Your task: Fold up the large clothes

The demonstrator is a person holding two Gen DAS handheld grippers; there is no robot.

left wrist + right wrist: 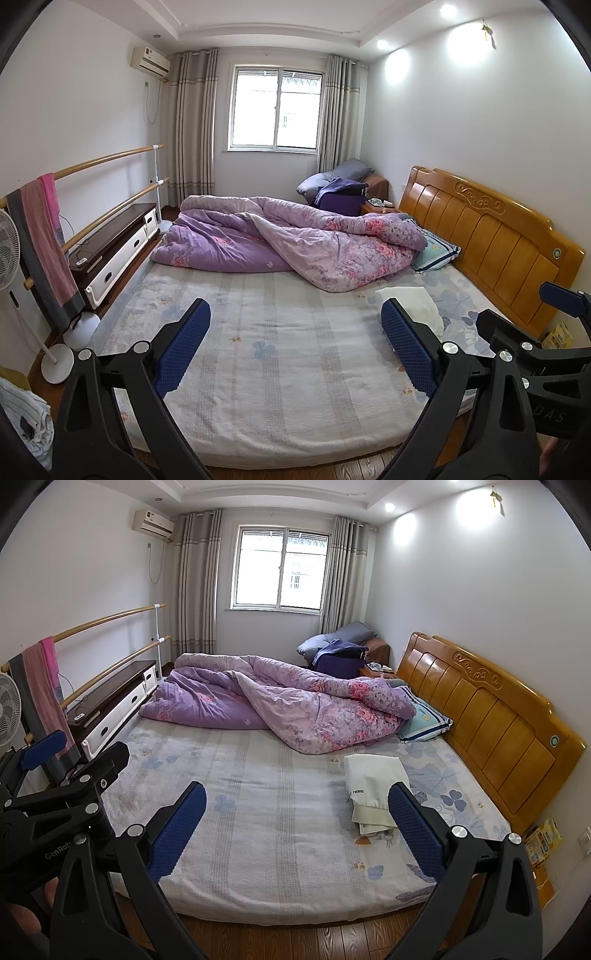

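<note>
While both grippers, left (295, 347) and right (297, 827), hung wide open and empty, the folded garment (373, 790) lay at the bed's (258, 812) headboard edge, nearer the right.

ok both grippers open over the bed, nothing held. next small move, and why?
Probably ease the right gripper forward and right toward the folded cream garment near the headboard: it is the nearest clothing on the mattress, and both grippers hang open and empty, the left gripper farther from it.

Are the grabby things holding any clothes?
No. Both the left hand-held gripper and right hand-held gripper are open and empty; the folded white garment lies on the bed.
</note>
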